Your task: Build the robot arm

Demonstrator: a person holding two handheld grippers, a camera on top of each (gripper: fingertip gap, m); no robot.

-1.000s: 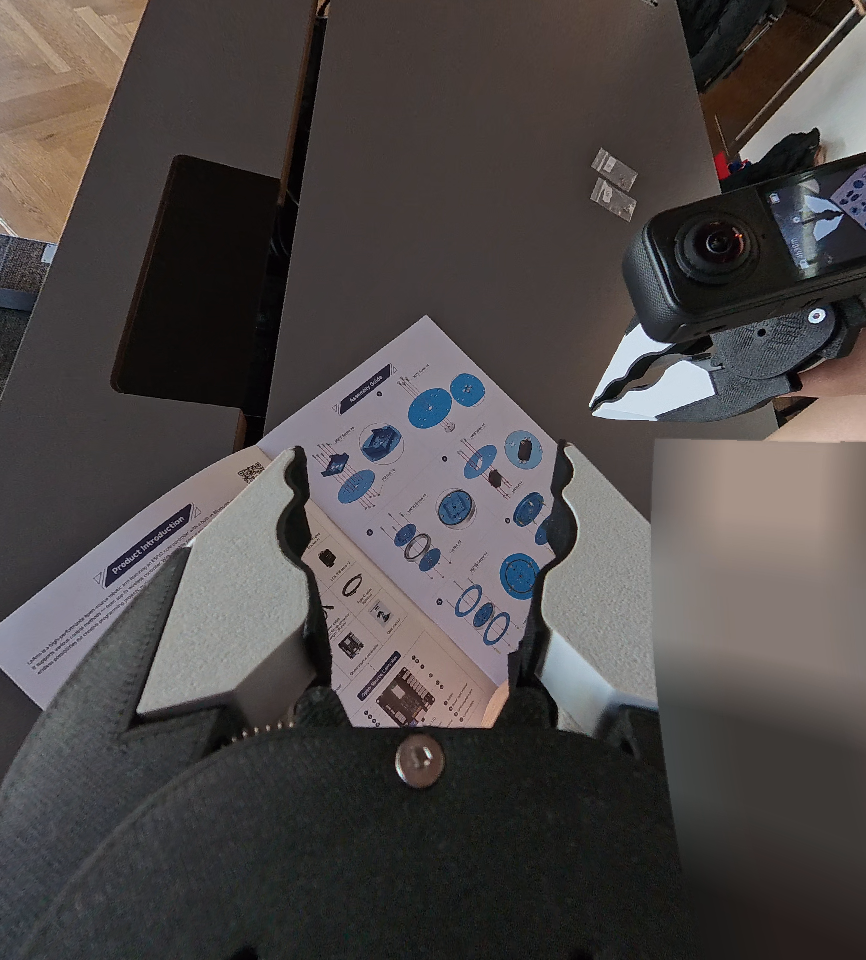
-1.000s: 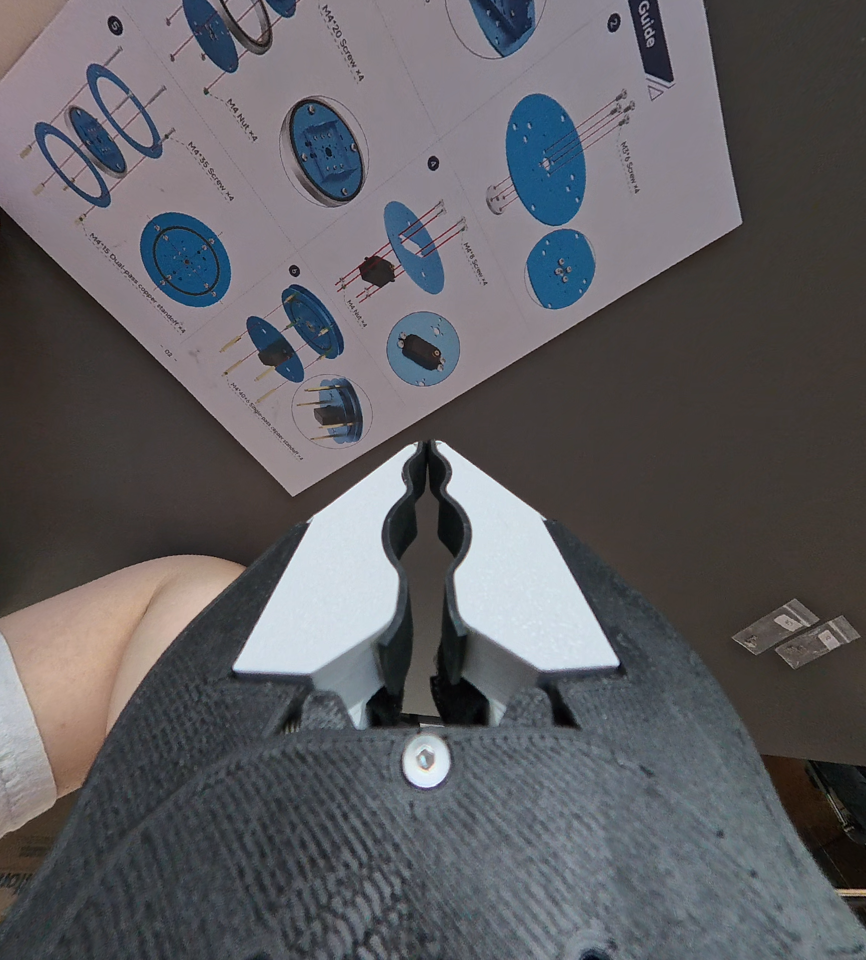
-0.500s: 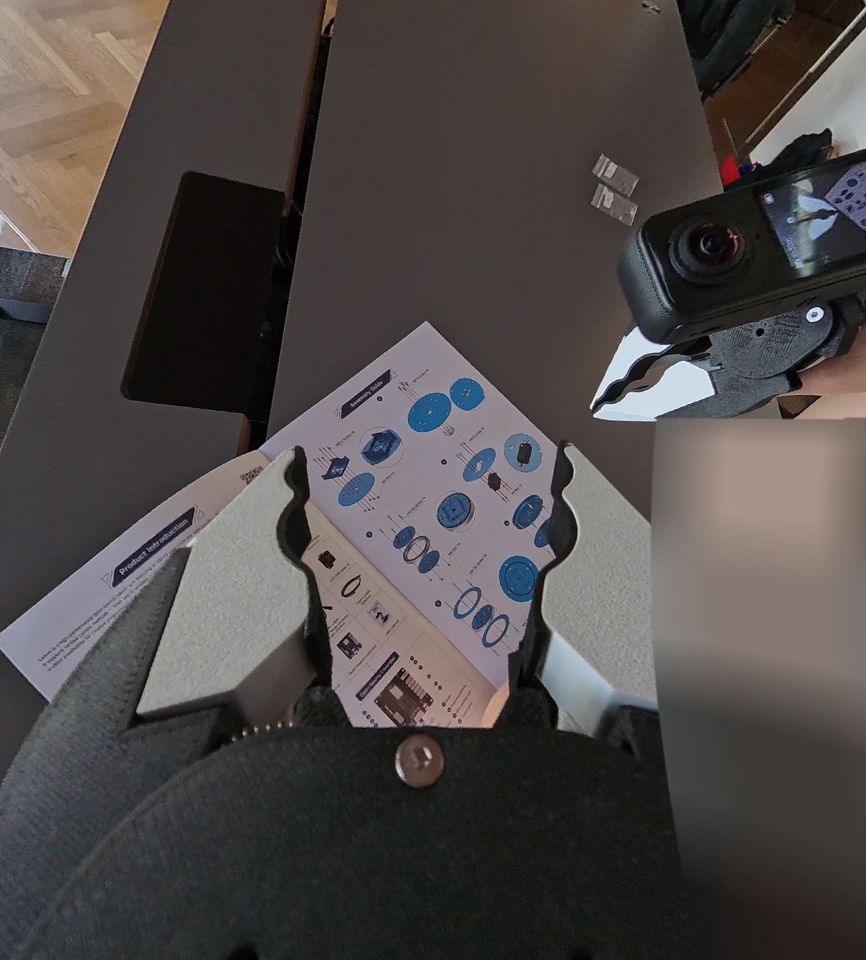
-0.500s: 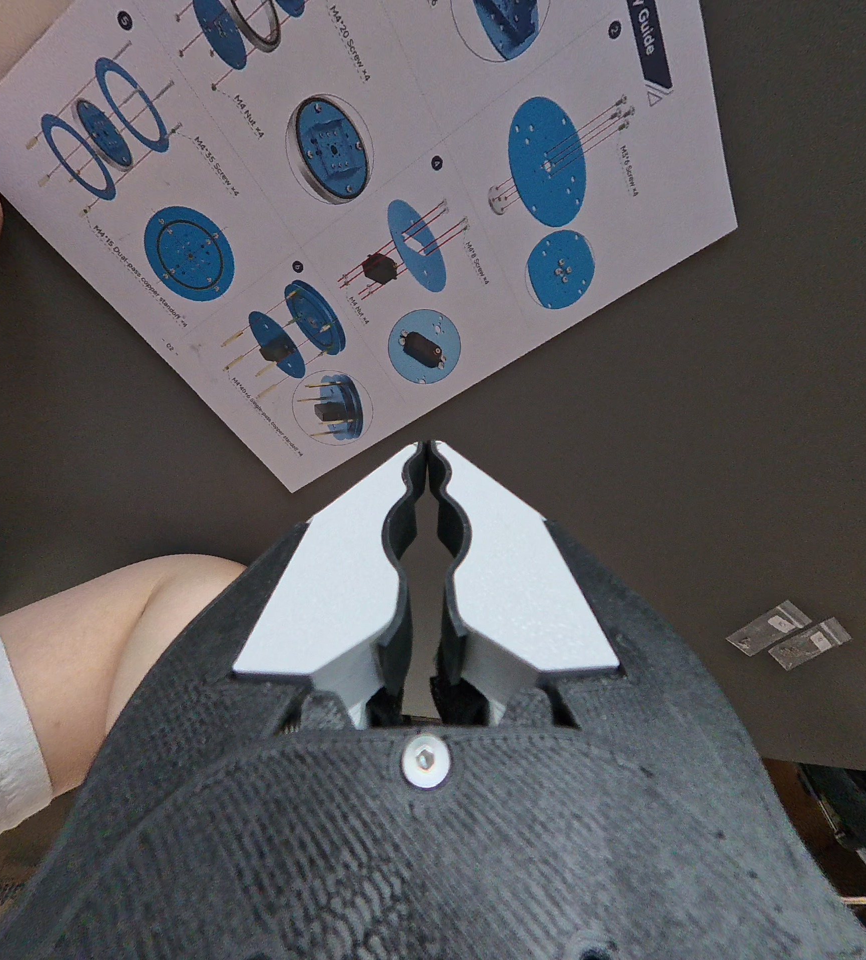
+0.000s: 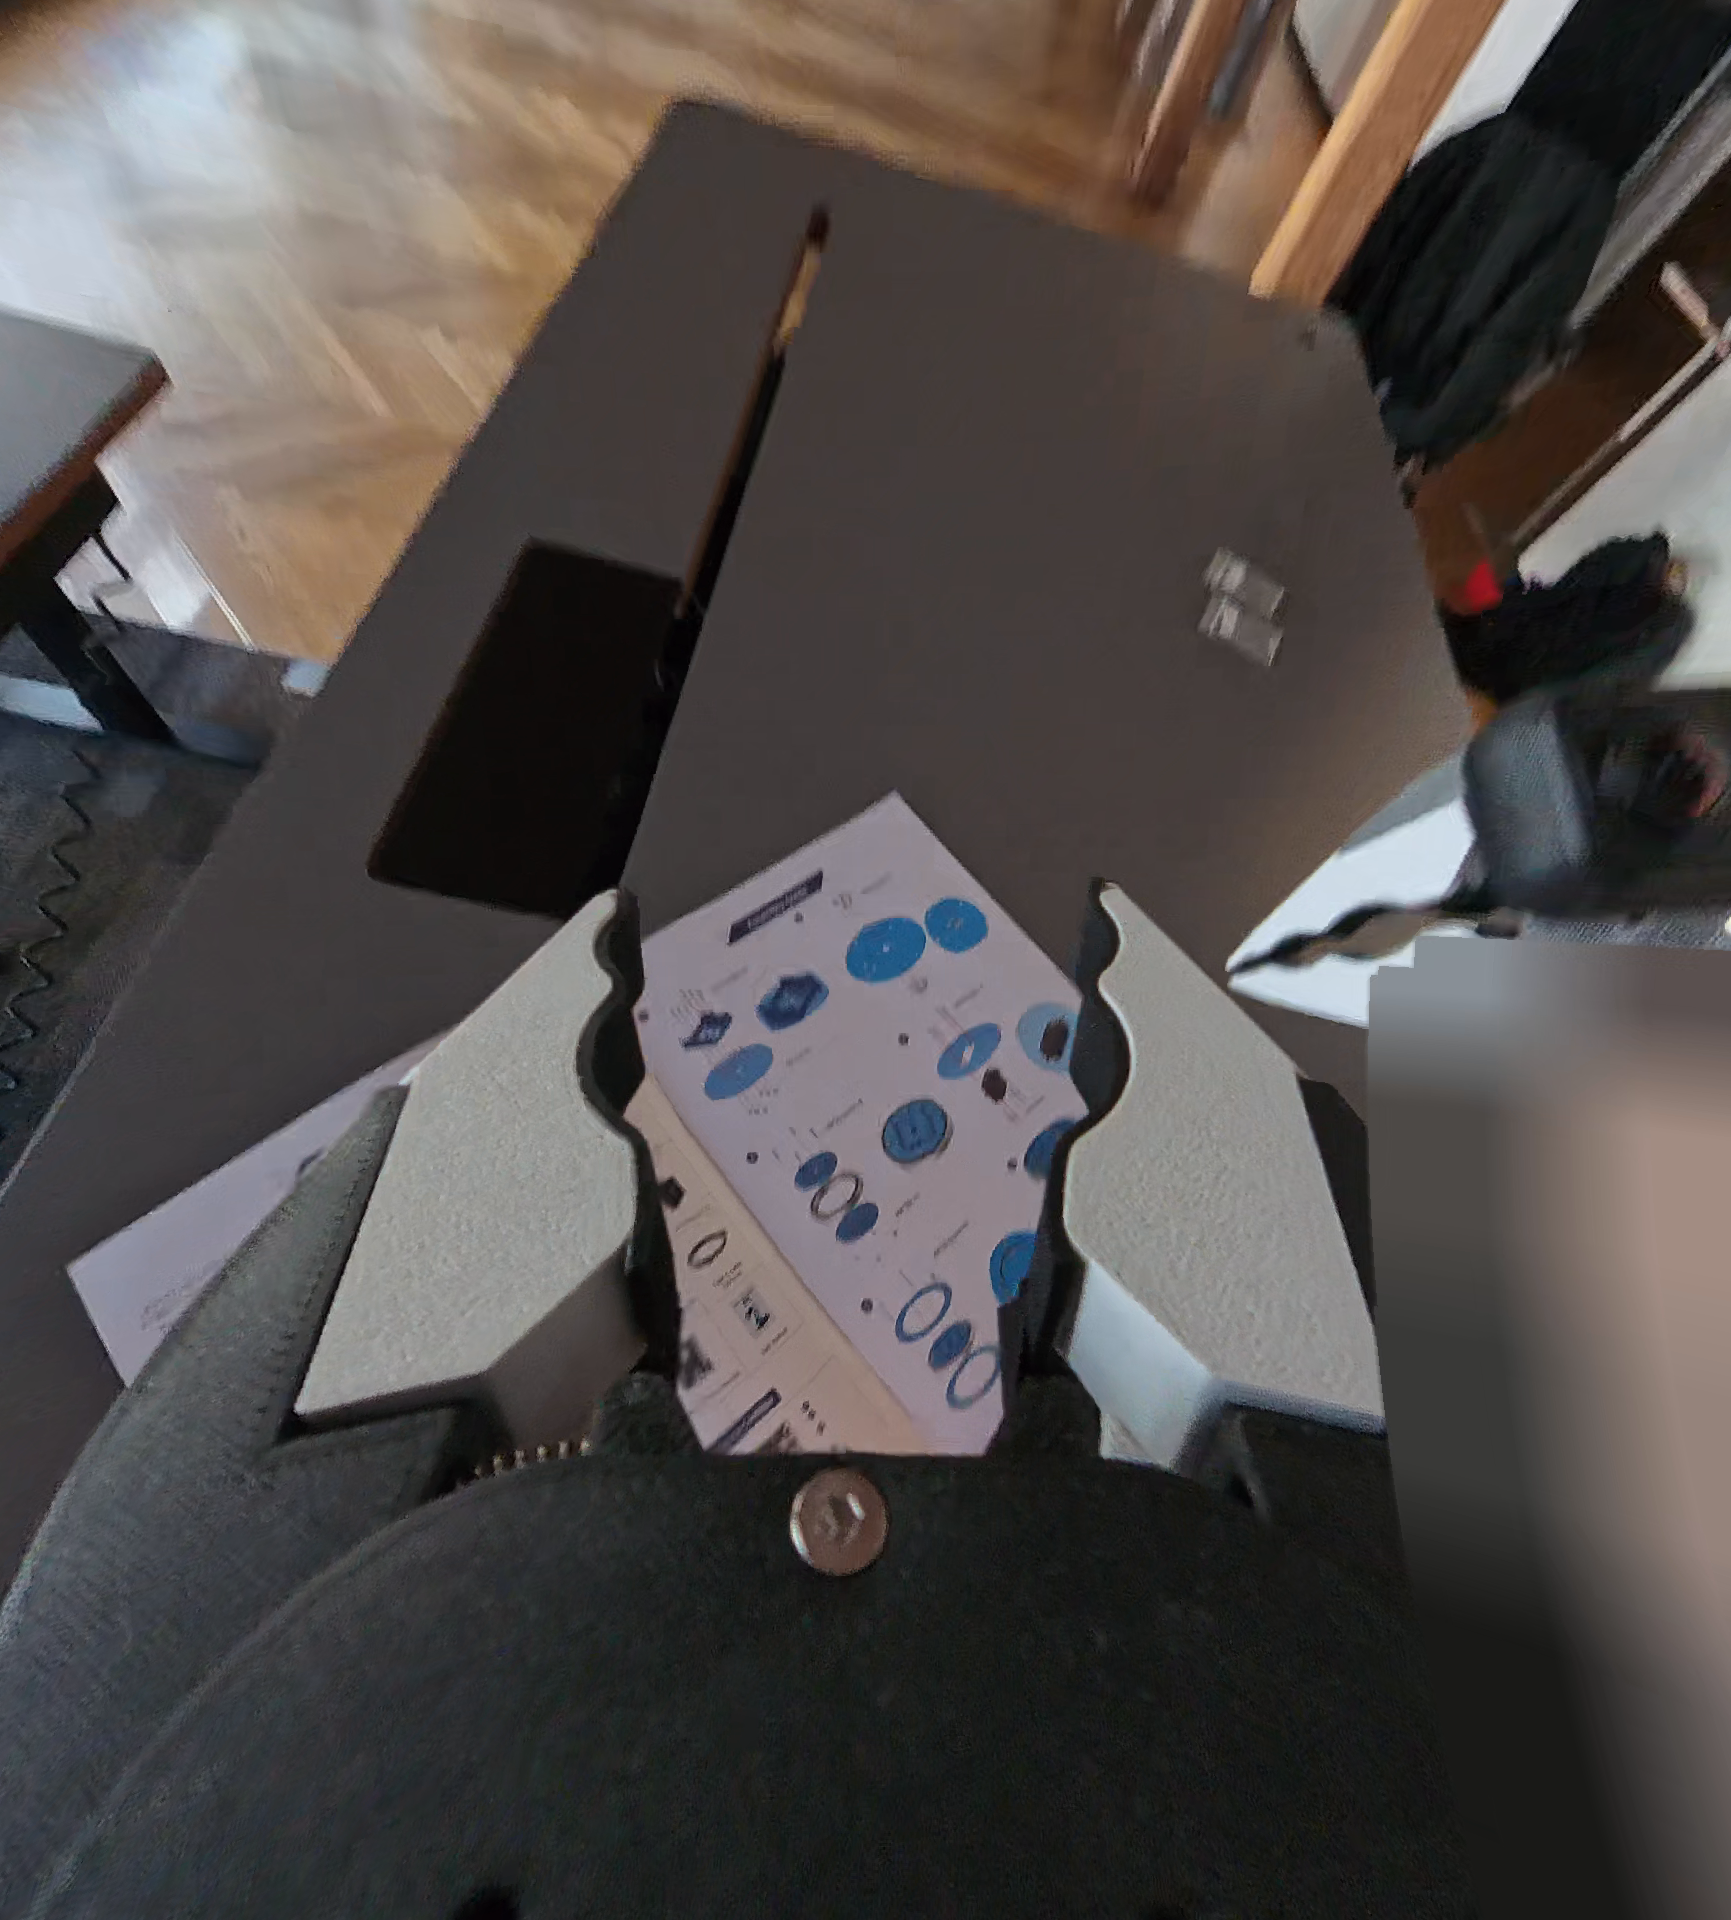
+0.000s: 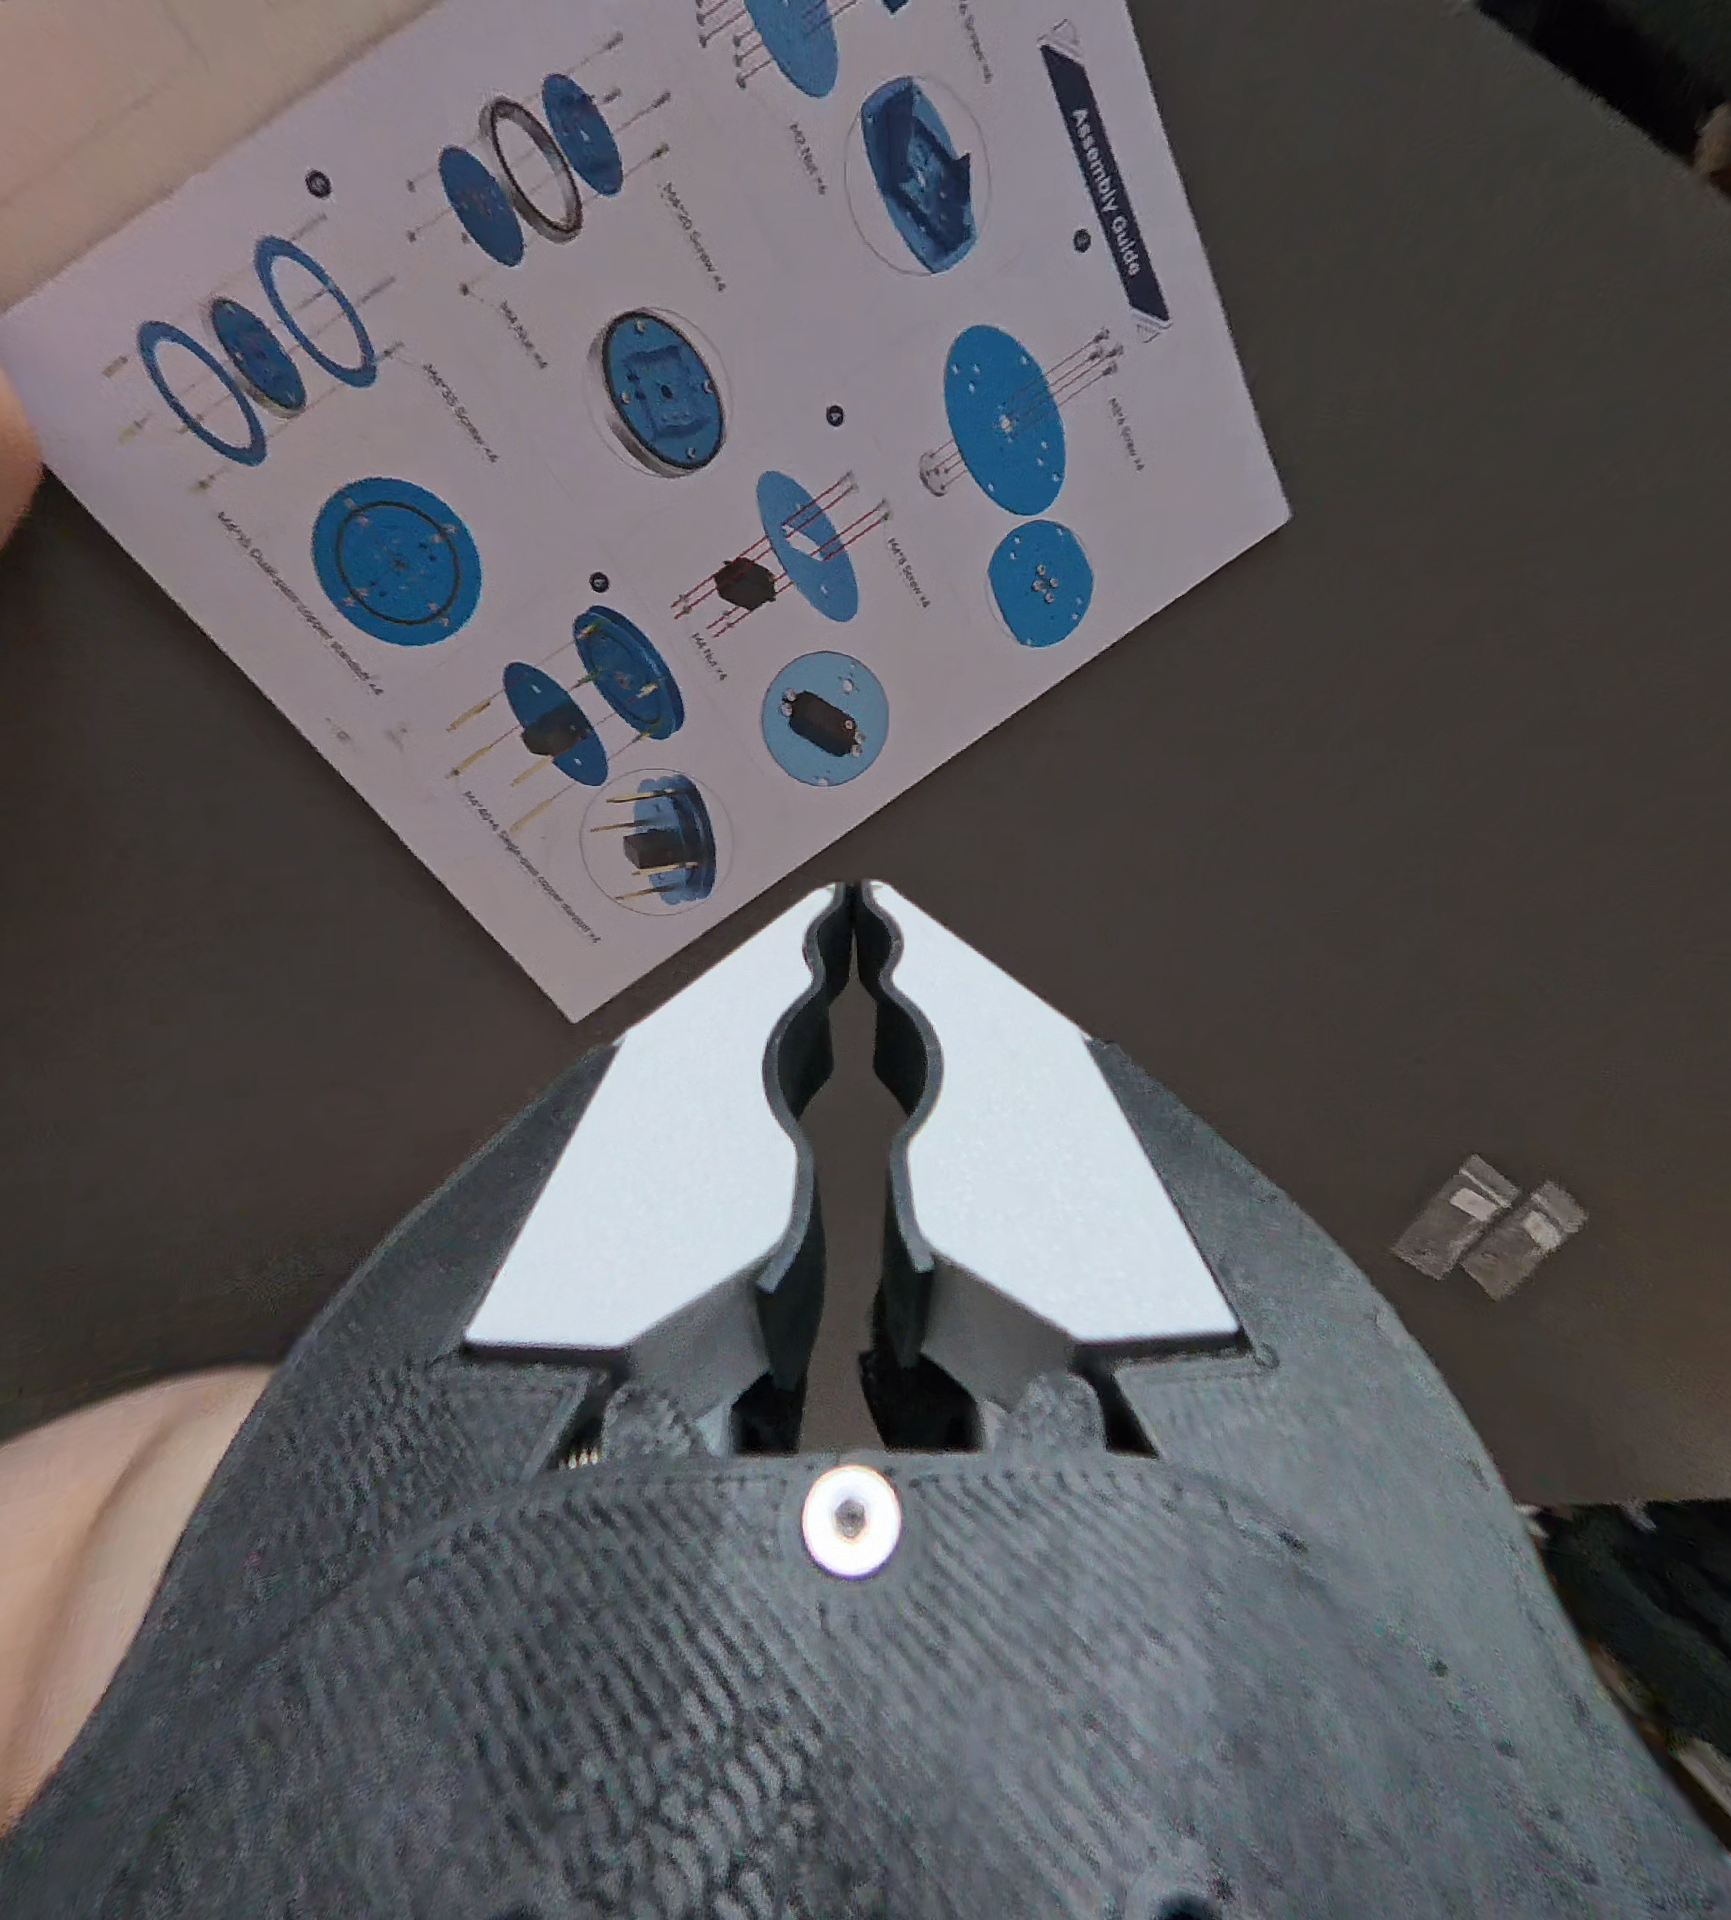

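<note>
Left gripper [image 5: 859,914]: fingers spread wide, nothing between them, held above the printed sheet [image 5: 871,1091] of blue diagrams, apart from it. Sheet flat on the dark grey table [image 5: 996,520]; a second white sheet [image 5: 206,1247] tucked partly beneath it, on the side away from the right gripper. Farther up the table from the sheet, well apart: two small clear plastic bags [image 5: 1243,613], side by side and touching. Beside the sheet's left, a black rectangular patch [image 5: 528,727] next to the seam between two tabletops; cannot tell whether an opening or a flat object. View blurred throughout.

Right gripper [image 6: 856,891]: fingers pressed together at the tips, holding nothing, just off the near edge of the sheet [image 6: 632,468], not touching it. Same two bags [image 6: 1489,1226] on bare table [image 6: 1463,727], well apart from the sheet. Bare forearm [image 6: 30,1579] beside the gripper body, below the sheet. From the left wrist view, right gripper [image 5: 1256,951] beside the sheet's right edge, black camera [image 5: 1619,800] mounted on top.
</note>
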